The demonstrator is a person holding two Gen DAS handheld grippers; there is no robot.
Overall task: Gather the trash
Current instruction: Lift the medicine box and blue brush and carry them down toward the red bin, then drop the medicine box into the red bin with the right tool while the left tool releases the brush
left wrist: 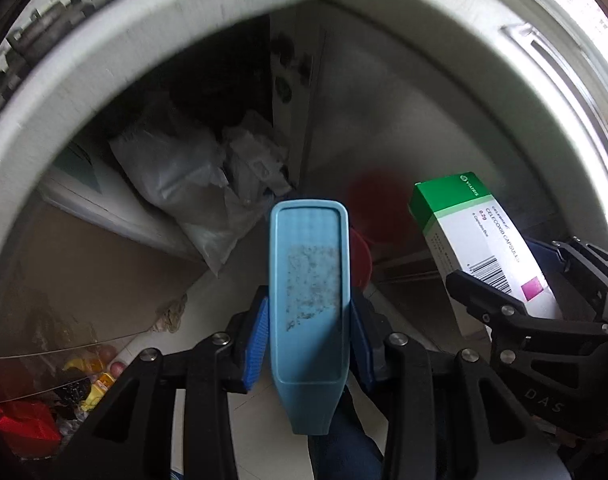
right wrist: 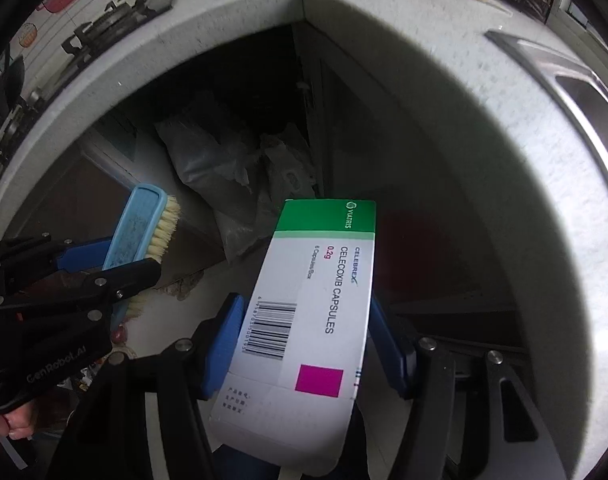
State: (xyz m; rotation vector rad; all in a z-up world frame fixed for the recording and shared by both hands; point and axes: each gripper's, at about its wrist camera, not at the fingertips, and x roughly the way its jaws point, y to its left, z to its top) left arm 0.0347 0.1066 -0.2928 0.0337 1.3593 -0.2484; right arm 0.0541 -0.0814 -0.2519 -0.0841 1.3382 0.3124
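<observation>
Blue scrub brush [left wrist: 308, 296] pinched in left gripper [left wrist: 310, 320], long axis toward 12 o'clock; right gripper [right wrist: 304, 344] clamps medicine box [right wrist: 308, 312], at 2 o'clock.

Brush: light blue plastic scrub brush [left wrist: 308, 300] with pale cream bristles, its flat back worn and speckled grey; clamped at its sides, head pointing down towards the floor under the counter.
Carton: white cardboard medicine carton [right wrist: 304, 320] with green end band, magenta square and barcode, printed "Celecoxib Capsules"; clamped across its width, tilted, green end lowest.
</observation>
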